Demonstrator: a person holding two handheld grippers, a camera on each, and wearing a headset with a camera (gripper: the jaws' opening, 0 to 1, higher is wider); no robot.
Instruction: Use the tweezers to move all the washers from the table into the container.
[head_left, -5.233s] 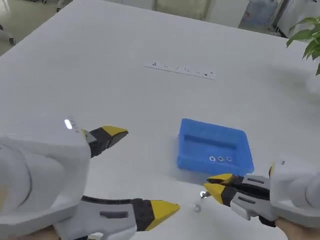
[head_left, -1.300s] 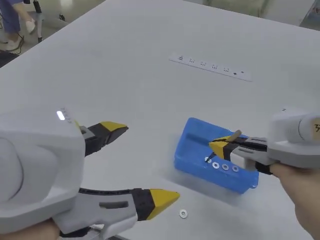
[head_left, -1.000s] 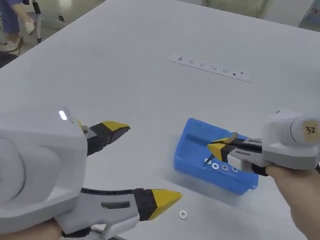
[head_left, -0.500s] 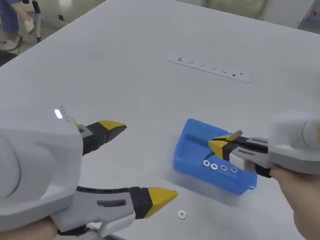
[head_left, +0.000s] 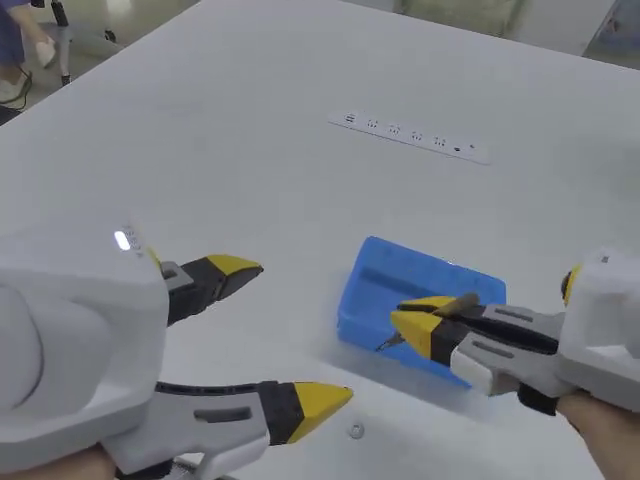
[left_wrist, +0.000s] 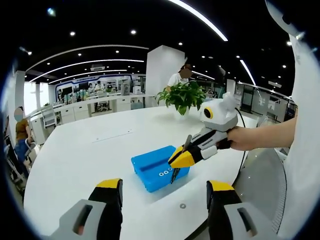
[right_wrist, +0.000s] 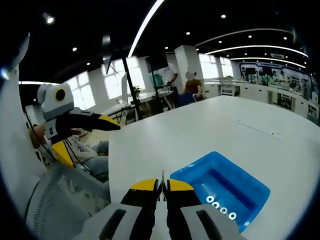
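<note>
Left gripper (head_left: 288, 332), lower left of head view: yellow-tipped jaws wide apart, nothing held. Right gripper (head_left: 400, 322), lower right: jaws pressed together on thin metal tweezers (head_left: 388, 344), whose tips sit over the near rim of the blue rectangular container (head_left: 398, 266). Whether the tips hold anything is too small to tell. Three flat ring washers (right_wrist: 220, 208) lie in a row inside. One loose washer (head_left: 356, 431) lies on the smooth white table (head_left: 250, 150), bottom centre.

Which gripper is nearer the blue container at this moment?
Right. The right gripper, shut on the tweezers, hangs at the blue container's near edge. The left gripper is open and well off to its left, above the table.
</note>
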